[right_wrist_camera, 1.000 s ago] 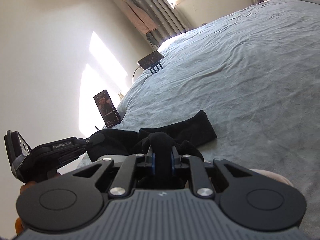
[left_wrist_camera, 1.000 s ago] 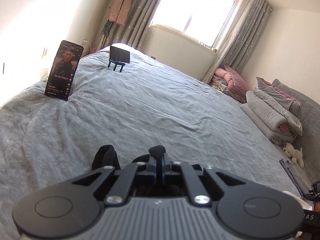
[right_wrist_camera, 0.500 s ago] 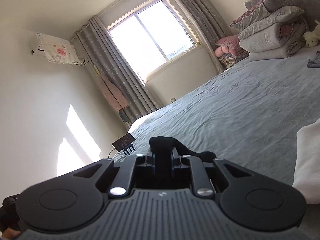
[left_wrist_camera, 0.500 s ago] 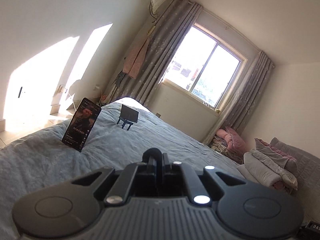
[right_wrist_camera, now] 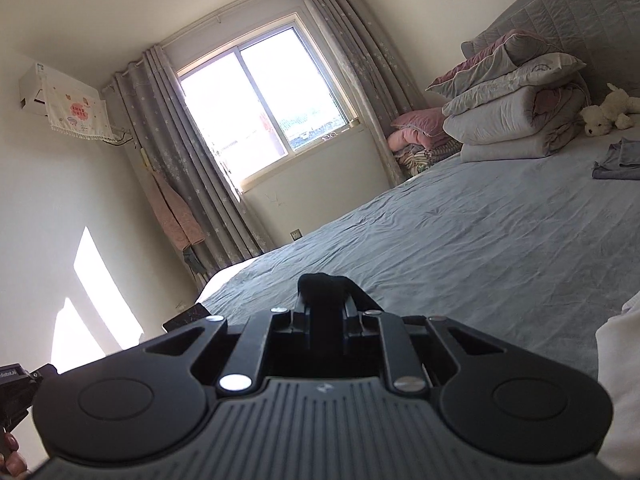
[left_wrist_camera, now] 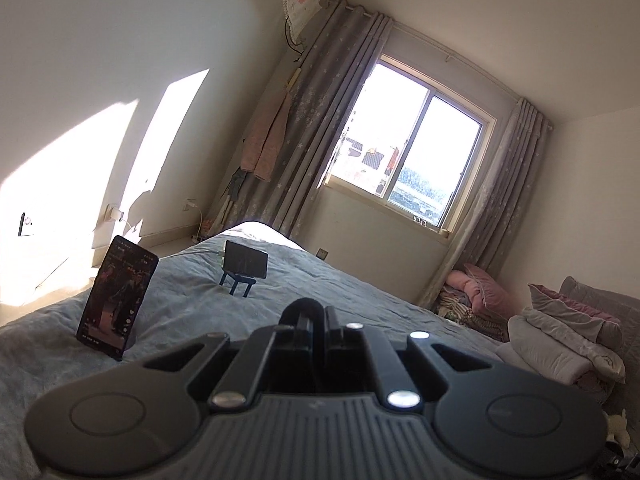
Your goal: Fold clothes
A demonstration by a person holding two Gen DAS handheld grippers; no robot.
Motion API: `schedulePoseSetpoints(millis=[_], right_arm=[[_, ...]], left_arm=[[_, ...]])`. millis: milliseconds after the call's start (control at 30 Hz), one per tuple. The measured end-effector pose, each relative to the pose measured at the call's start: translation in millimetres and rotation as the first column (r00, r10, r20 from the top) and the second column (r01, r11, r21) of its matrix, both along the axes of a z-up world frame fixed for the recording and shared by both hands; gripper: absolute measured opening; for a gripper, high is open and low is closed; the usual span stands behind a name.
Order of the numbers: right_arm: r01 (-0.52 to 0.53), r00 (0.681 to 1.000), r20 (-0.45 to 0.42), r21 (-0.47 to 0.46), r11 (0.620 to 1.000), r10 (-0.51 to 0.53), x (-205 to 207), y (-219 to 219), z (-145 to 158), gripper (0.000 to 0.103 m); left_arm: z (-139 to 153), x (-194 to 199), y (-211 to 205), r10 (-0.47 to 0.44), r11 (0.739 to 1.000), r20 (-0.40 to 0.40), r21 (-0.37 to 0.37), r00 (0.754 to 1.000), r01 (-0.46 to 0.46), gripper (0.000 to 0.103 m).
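Observation:
A black garment is pinched at both ends. In the left wrist view only a small dark fold [left_wrist_camera: 301, 307] bulges above my left gripper [left_wrist_camera: 312, 322], which is shut on it. In the right wrist view a black bunch of cloth [right_wrist_camera: 322, 284] sticks up between the fingers of my right gripper [right_wrist_camera: 326, 312], shut on it as well. The rest of the garment hangs below both grippers, hidden by their bodies. Both grippers are raised above the grey bed [right_wrist_camera: 460, 240] and tilted up toward the window [left_wrist_camera: 404, 164].
A lit phone [left_wrist_camera: 116, 298] stands on the bed's left side, a second dark device on a small stand [left_wrist_camera: 244, 264] farther back. Folded quilts and pillows [right_wrist_camera: 516, 112], a plush dog [right_wrist_camera: 604, 114] and a small grey garment [right_wrist_camera: 618, 160] lie near the headboard. A white sleeve [right_wrist_camera: 620, 380] shows at right.
Both grippers have lifted and tilted upward with the black garment. It lay spread on the bed a second ago; it now hangs out of sight below the grippers.

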State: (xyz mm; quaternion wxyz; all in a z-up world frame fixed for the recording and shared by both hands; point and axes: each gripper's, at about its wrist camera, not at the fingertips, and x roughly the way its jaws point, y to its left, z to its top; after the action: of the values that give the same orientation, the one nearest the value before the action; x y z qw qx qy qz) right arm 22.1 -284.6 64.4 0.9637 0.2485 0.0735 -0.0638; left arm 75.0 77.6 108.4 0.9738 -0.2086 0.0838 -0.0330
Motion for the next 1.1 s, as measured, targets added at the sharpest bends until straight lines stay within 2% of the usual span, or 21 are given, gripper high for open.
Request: schedulePoseSetpoints(millis=[233, 467, 700, 833, 967, 1000, 1067, 1100], right_arm=[[0.031, 0.997, -0.073, -0.061, 0.998, -0.036, 64, -3, -21, 0.017], [0.045, 0.985, -0.161, -0.124, 0.991, -0.065, 132, -8, -61, 0.017], [-0.005, 0.958, -0.282, -0.203, 0.979, -0.054, 189, -12, -112, 0.017], [-0.022, 0.941, -0.336, -0.178, 0.984, -0.04, 203, -16, -133, 0.017], [-0.031, 0.935, -0.353, -0.142, 0.989, -0.021, 204, -20, -129, 0.018], [-0.037, 0.935, -0.354, -0.14, 0.989, -0.015, 202, -20, -126, 0.023], [-0.063, 0.936, -0.353, -0.156, 0.986, 0.004, 194, -17, -116, 0.027], [-0.08, 0.937, -0.35, -0.17, 0.982, 0.016, 190, -15, -110, 0.033]], left_arm=[[-31, 86, -26, 0.046, 0.998, -0.062, 0.039, 0.997, -0.043, 0.004], [-84, 171, -49, 0.07, 0.996, -0.155, 0.073, 0.985, -0.059, 0.004], [-147, 237, -66, 0.079, 0.989, -0.242, 0.144, 0.967, -0.044, 0.004], [-172, 257, -66, 0.072, 0.991, -0.311, 0.132, 0.948, -0.032, 0.005], [-175, 264, -60, 0.03, 0.997, -0.346, 0.077, 0.938, -0.003, 0.009], [-172, 262, -58, 0.007, 0.997, -0.35, 0.072, 0.937, 0.02, 0.009], [-164, 256, -56, -0.04, 0.996, -0.355, 0.064, 0.934, 0.067, 0.01], [-157, 251, -54, -0.067, 0.993, -0.35, 0.071, 0.934, 0.098, 0.011]])
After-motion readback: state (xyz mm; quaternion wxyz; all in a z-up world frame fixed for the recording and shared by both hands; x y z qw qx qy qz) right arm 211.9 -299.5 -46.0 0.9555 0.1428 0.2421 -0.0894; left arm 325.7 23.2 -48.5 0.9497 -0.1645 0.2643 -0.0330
